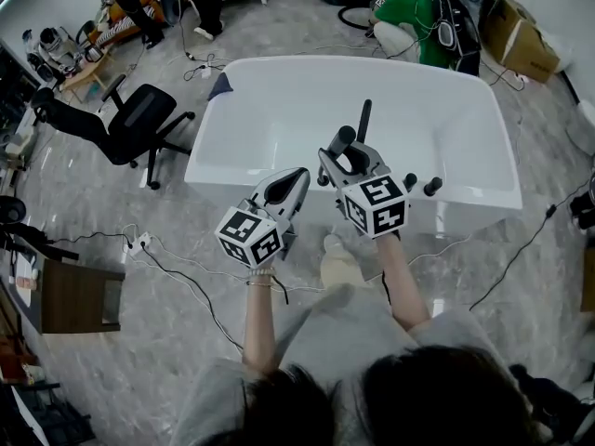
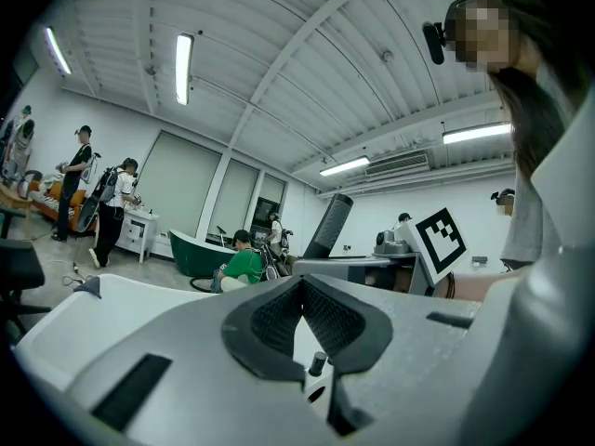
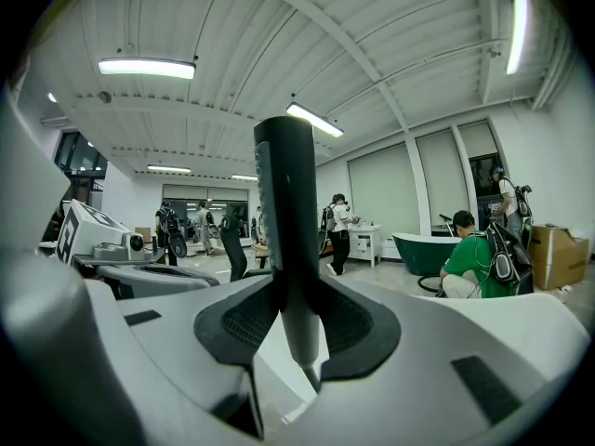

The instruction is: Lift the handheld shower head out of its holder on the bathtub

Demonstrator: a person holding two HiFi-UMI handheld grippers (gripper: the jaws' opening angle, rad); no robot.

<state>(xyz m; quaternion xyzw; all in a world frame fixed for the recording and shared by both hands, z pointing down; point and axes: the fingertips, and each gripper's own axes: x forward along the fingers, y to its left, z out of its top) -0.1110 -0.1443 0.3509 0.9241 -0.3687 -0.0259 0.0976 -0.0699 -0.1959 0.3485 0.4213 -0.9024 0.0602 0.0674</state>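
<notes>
The black handheld shower head (image 1: 364,119) stands nearly upright over the near rim of the white bathtub (image 1: 279,65). My right gripper (image 1: 353,150) is shut on its lower handle. In the right gripper view the handle (image 3: 286,221) rises between both pads (image 3: 358,323) and narrows to a thin tip below them. The holder itself is hidden under the gripper. My left gripper (image 1: 296,180) hovers beside it to the left, its pads (image 2: 270,319) closed together on nothing. From the left gripper view the shower head (image 2: 333,223) slants up at the right.
Two black tap knobs (image 1: 421,184) sit on the tub rim right of my right gripper. A black office chair (image 1: 130,124) stands left of the tub. A person in green (image 1: 409,12) crouches behind it. Cables (image 1: 177,272) trail over the floor.
</notes>
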